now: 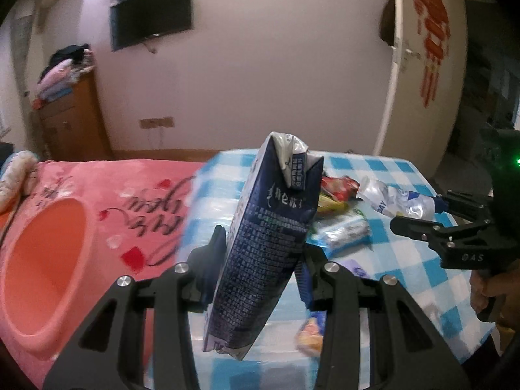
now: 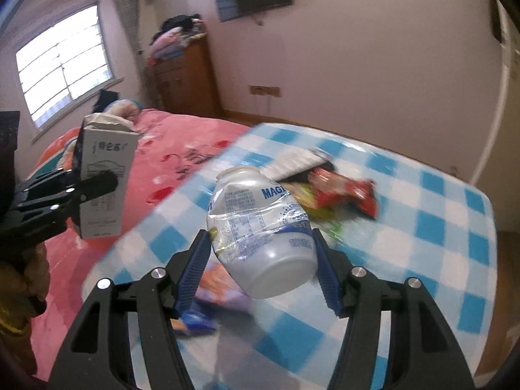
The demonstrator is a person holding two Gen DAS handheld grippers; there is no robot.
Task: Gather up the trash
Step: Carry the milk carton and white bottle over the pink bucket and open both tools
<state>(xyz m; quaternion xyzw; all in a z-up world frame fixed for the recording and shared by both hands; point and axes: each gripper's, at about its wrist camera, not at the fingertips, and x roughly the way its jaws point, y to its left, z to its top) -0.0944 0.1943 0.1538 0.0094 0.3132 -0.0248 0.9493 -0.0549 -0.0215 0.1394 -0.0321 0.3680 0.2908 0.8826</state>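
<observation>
Carton [image 1: 263, 243] clamped in your left tool [image 1: 260, 260], crushed bottle [image 2: 260, 227] in your right tool [image 2: 260, 266]: both look light and yielding, so grip mid-body.

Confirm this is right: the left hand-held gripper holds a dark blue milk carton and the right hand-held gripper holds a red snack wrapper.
Wrong on one point: the right hand-held gripper holds a crushed plastic bottle, as the right wrist view shows. The red snack wrapper lies on the table. The left hand-held gripper does hold the milk carton.
</observation>
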